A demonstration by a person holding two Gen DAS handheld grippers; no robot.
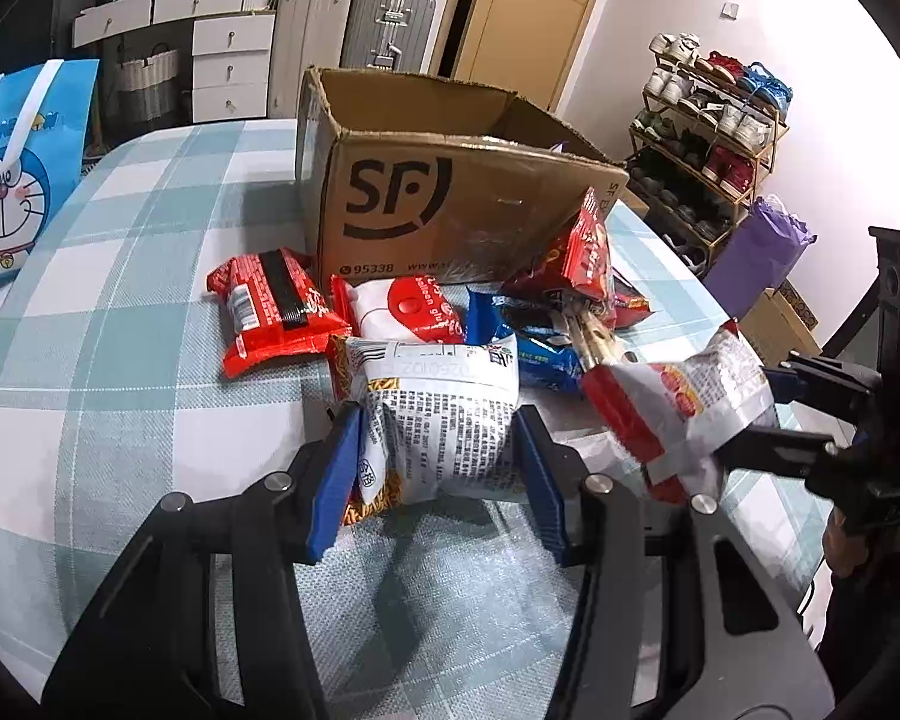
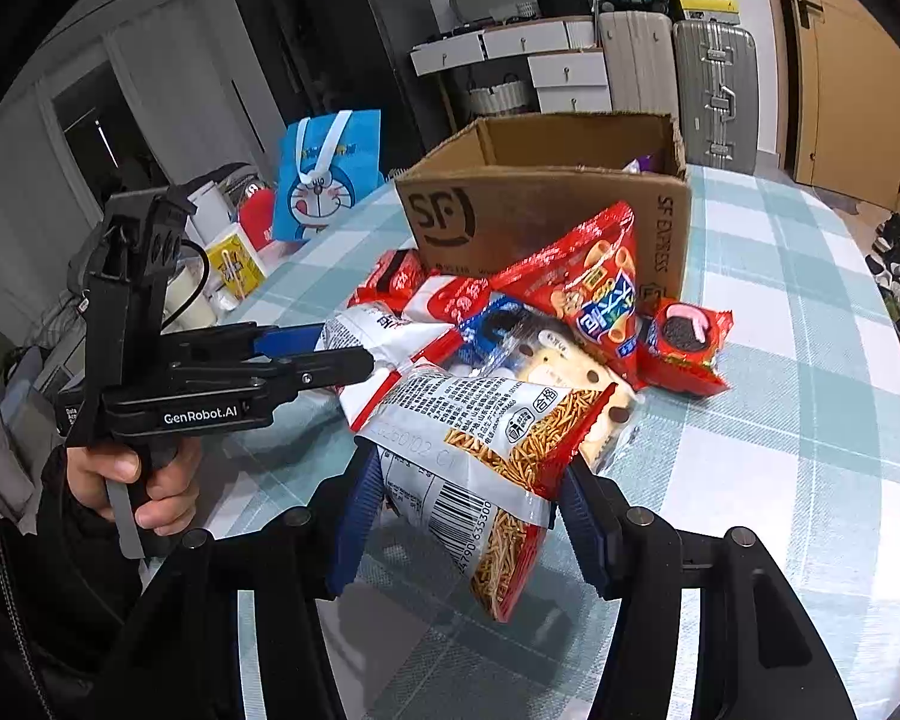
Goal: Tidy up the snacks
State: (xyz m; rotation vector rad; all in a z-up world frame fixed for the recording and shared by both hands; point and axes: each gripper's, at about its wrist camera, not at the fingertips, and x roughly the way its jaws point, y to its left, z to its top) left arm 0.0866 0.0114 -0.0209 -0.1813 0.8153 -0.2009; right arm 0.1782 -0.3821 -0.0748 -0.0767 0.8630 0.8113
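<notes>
In the left wrist view my left gripper (image 1: 438, 426) is shut on a white snack bag (image 1: 444, 426) with printed text and orange sticks, just above the checked tablecloth. My right gripper (image 1: 747, 417) enters from the right, shut on a red and white bag (image 1: 678, 414). In the right wrist view that right gripper (image 2: 471, 468) squeezes a noodle-stick bag (image 2: 498, 456) with a barcode. The left gripper (image 2: 345, 351), in a person's hand (image 2: 150, 480), pinches a white and red bag (image 2: 390, 360). Behind both lies a pile of snack packets (image 1: 426, 312) against an open cardboard box (image 1: 450, 210).
The box (image 2: 546, 210) stands mid-table with a purple item inside. A red packet (image 1: 270, 312), a blue packet (image 1: 534, 348) and a red cookie pack (image 2: 684, 348) lie loose. A blue cartoon bag (image 1: 18, 168) stands far left, a purple bag (image 1: 756, 252) and shoe rack (image 1: 708, 132) right.
</notes>
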